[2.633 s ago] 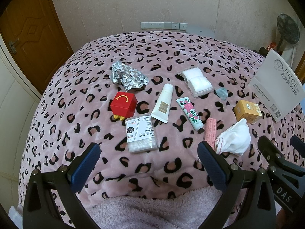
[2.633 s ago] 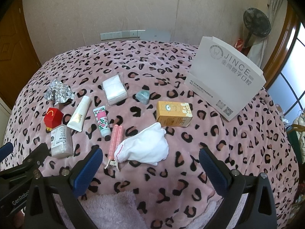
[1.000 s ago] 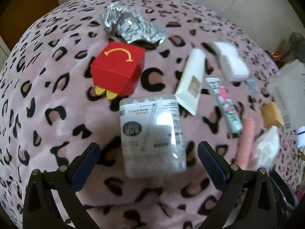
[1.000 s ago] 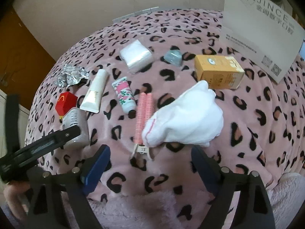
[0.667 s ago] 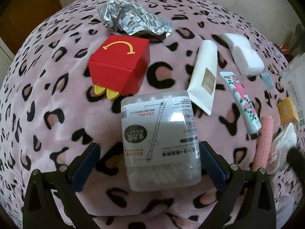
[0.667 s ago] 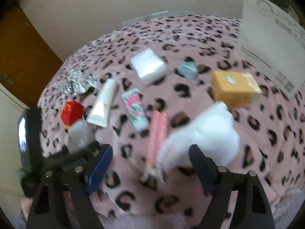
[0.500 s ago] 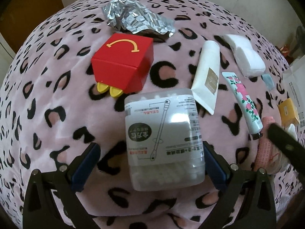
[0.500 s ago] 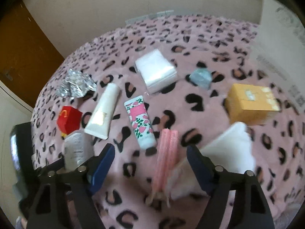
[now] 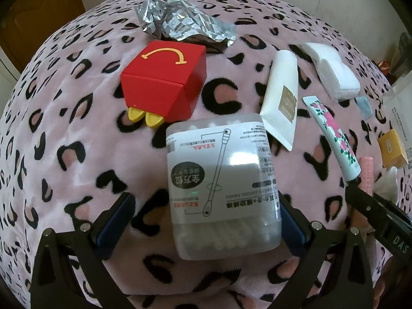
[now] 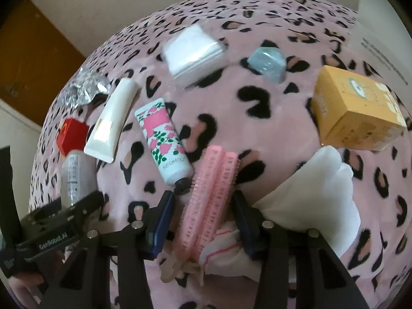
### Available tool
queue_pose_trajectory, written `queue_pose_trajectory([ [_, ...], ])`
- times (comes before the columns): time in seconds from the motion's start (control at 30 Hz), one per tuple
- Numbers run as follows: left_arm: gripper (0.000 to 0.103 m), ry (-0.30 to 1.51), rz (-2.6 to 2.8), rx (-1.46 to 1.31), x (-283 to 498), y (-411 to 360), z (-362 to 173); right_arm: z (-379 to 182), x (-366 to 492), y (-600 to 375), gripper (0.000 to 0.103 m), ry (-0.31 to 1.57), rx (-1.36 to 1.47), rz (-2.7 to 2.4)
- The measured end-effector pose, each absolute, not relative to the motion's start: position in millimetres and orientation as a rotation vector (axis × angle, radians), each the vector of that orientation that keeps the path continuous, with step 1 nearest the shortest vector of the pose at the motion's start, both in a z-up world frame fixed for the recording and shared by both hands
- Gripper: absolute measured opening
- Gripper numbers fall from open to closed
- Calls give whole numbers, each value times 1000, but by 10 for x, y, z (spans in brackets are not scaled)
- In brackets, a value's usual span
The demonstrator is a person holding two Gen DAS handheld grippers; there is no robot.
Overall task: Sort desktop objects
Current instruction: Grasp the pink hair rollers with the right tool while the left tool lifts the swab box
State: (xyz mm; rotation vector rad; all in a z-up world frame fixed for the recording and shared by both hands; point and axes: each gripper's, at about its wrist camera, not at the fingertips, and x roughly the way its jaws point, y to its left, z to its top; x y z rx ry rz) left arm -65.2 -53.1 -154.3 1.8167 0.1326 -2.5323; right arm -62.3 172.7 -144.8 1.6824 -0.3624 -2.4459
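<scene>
items lie scattered on the leopard blanket (image 9: pixel 64 134), none grouped. the left gripper (image 9: pixel 206 221) is spread around the cotton swab box (image 9: pixel 221 185), just below the red box (image 9: pixel 164 85); the right gripper (image 10: pixel 203 213) straddles the pink hair clip (image 10: pixel 208 195) without clamping it, well right of the red box.

Left gripper (image 9: pixel 206 221) and right gripper (image 10: pixel 203 216): matte black angular frames, silver screws just behind navy-padded fingers (image 9: pixel 114 220). White lettering "DAS" marks the right body; "GenRobot.AI" marks the left.
</scene>
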Motion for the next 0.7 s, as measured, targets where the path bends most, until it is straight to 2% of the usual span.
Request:
queue_pose_trajectory([
  [0.1, 102, 141, -2545, 1800, -639, -529, -1517, -1416, -589, 1715, 36, -375, 1659, -2465],
  [0.2, 85, 129, -2552, 1788, -613, -523, -1488, -1368, -541, 1715, 33, -404, 1638, -2470],
  [0.23, 72, 129, -2554, 1787, -606, -521, -1479, -1352, -525, 1715, 32, -414, 1630, -2471],
  [0.27, 66, 129, -2556, 1785, -599, -520, -1469, -1336, -509, 1715, 31, -424, 1623, -2473],
  [0.7, 65, 216, -2656, 1668, -293, -761, -1021, -844, -298, 1688, 27, -523, 1446, -2476],
])
